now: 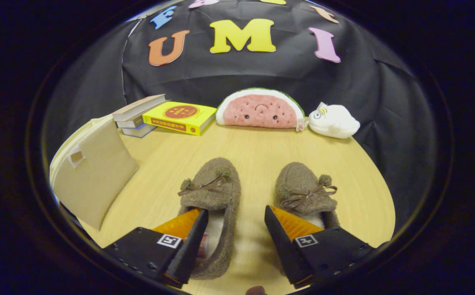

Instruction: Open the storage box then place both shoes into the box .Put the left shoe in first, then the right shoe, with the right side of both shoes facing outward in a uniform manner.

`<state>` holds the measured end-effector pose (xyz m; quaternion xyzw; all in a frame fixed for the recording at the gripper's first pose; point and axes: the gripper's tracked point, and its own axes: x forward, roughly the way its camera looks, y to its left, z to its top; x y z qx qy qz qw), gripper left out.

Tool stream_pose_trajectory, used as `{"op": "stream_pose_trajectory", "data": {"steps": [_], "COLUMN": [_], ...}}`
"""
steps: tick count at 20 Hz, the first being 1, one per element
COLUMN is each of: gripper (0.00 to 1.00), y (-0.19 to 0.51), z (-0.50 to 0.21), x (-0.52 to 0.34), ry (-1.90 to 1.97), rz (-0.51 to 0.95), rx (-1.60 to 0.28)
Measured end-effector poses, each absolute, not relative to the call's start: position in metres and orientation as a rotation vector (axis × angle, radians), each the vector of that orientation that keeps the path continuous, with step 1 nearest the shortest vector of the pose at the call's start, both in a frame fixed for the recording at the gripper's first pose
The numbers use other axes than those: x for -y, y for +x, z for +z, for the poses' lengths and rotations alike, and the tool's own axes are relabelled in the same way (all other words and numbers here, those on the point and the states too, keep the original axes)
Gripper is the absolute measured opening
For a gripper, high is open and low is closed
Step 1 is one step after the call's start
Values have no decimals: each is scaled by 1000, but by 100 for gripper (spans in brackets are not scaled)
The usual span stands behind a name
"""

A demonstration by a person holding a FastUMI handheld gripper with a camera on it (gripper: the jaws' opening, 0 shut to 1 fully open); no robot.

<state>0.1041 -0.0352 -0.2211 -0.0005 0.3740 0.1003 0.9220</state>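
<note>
Two fuzzy brown slippers with small ribbon bows lie side by side on the wooden table (257, 147), toes pointing away from me. The left shoe (214, 192) sits partly under my left finger, which hangs over its opening. The right shoe (303, 190) lies just ahead of my right finger, its heel hidden behind that finger. My gripper (236, 219) is open, with bare table and the left shoe's inner side in the gap between the fingers. The beige storage box (96, 174) stands to the left of the shoes, its front flap shut.
Several books, one with a yellow cover (180, 118), lie stacked at the back left beyond the box. A watermelon-slice plush (260, 110) and a white plush toy (333, 121) rest against the booth wall at the back. Bare tabletop stretches between the shoes and these items.
</note>
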Motion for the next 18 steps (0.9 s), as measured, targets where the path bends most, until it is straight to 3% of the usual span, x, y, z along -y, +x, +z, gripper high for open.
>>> {"op": "stream_pose_trajectory", "data": {"steps": [2, 8, 9, 18], "gripper": [75, 4, 0, 0], "y": [105, 113, 113, 90], "z": [-230, -239, -238, -155], "x": [28, 32, 31, -4], "ry": [12, 87, 114, 421], "rz": [223, 173, 161, 116], "rx": [-796, -865, -872, -789]}}
